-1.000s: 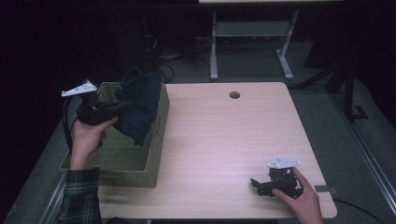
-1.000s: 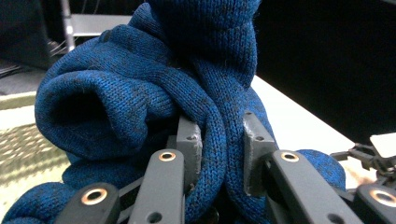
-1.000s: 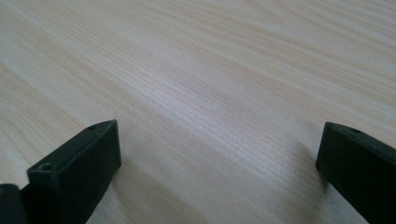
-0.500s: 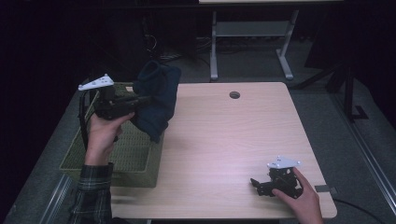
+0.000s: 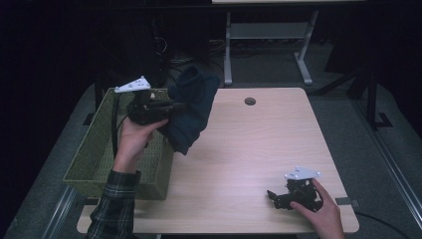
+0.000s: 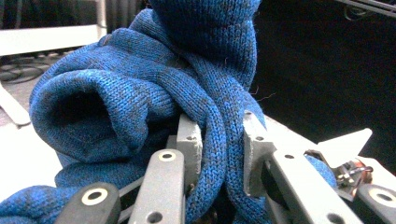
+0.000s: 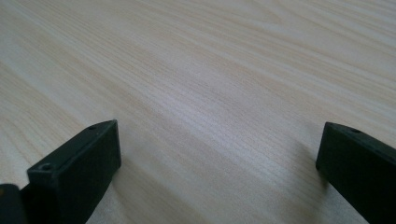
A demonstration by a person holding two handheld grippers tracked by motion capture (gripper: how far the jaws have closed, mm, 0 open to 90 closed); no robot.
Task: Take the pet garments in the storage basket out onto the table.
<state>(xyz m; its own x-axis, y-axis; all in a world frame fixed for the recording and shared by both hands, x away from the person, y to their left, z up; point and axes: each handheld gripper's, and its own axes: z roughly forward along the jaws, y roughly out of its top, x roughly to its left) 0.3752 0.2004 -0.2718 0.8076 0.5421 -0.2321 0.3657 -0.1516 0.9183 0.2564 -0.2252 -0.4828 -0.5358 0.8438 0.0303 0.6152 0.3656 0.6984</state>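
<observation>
A dark blue knitted garment (image 5: 191,110) hangs bunched in the air over the table's left edge, beside the green woven basket (image 5: 94,159). My left gripper (image 5: 174,106) is shut on a thick fold of it; in the left gripper view the knit (image 6: 140,93) is squeezed between the two grey pads (image 6: 189,140). My right gripper (image 5: 272,196) rests low on the wooden table (image 5: 259,144) near the front right corner. Its jaws stand wide apart with bare wood (image 7: 210,93) between them.
A round cable hole (image 5: 250,101) sits near the table's far edge. Behind the table stands a white metal frame (image 5: 268,35) on the dark floor. The basket takes up the table's left side and overhangs it.
My left hand has lifted the blue garment out of the basket and carried it right, toward the table. The right gripper has stayed in place.
</observation>
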